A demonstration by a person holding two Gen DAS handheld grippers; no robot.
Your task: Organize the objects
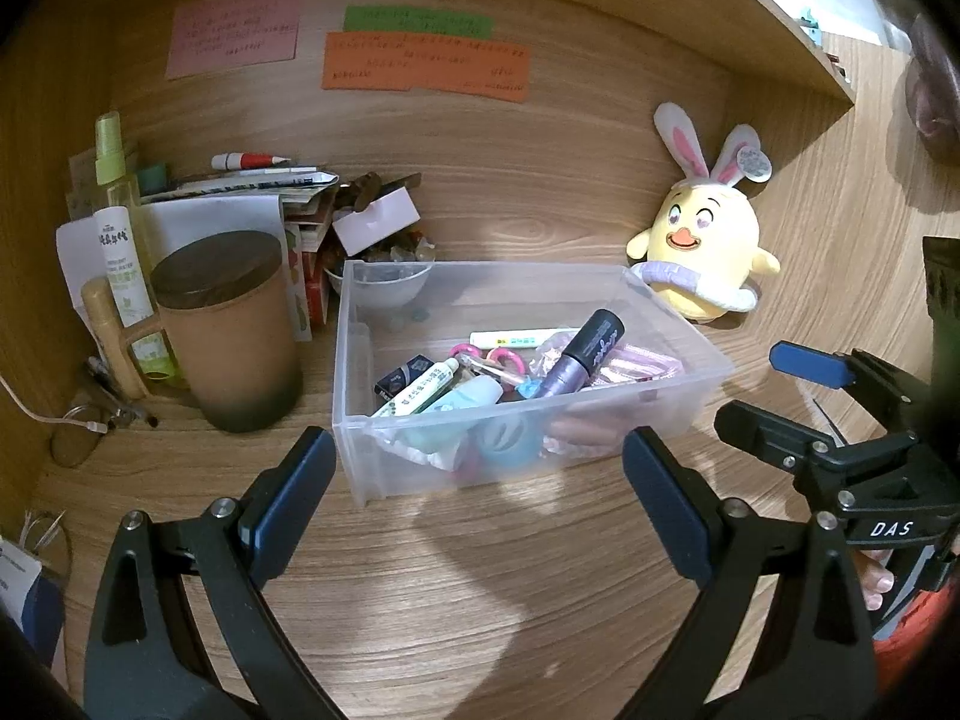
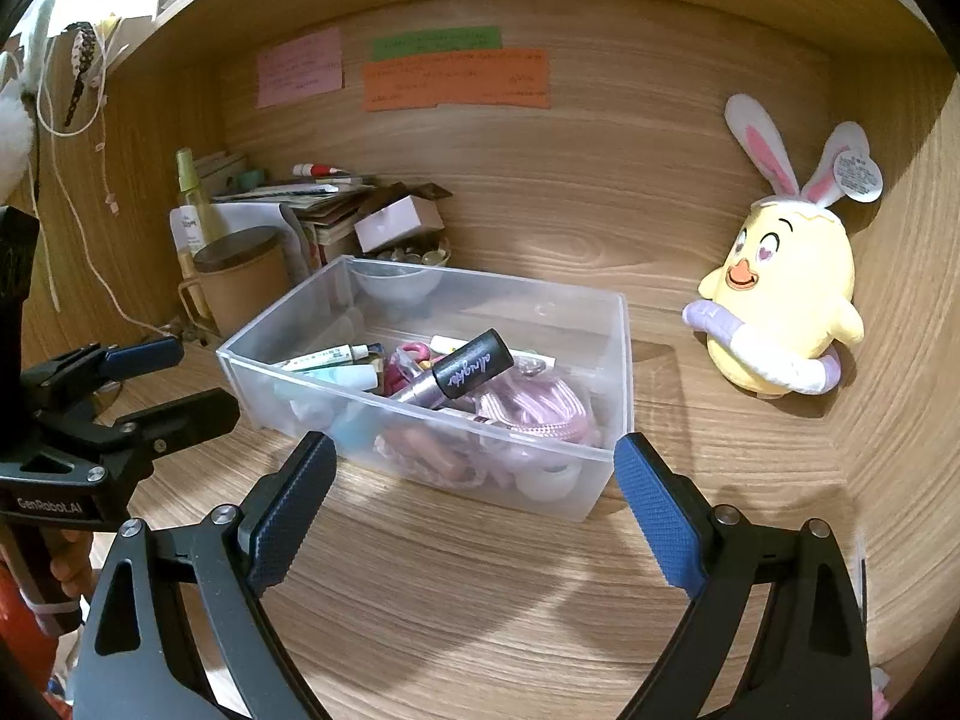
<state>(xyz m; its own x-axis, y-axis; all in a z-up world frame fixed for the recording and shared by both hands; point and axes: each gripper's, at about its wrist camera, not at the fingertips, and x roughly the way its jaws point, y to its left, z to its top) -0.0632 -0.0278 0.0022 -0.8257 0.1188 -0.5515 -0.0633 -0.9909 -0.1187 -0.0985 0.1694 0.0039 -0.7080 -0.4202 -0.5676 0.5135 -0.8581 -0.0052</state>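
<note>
While both grippers hang over the wooden desk with fingers spread wide and empty, the left gripper (image 1: 477,483) and right gripper (image 2: 474,486) frame the clear plastic bin (image 1: 678,384) of small toiletries at centre frame.

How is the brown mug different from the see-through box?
The brown mug is round and tall with a dark lid on; the see-through box is low, rectangular and open on top. You cannot see inside the mug, but the box shows tubes and pink cord. Both stand upright on the wooden desk.
</note>
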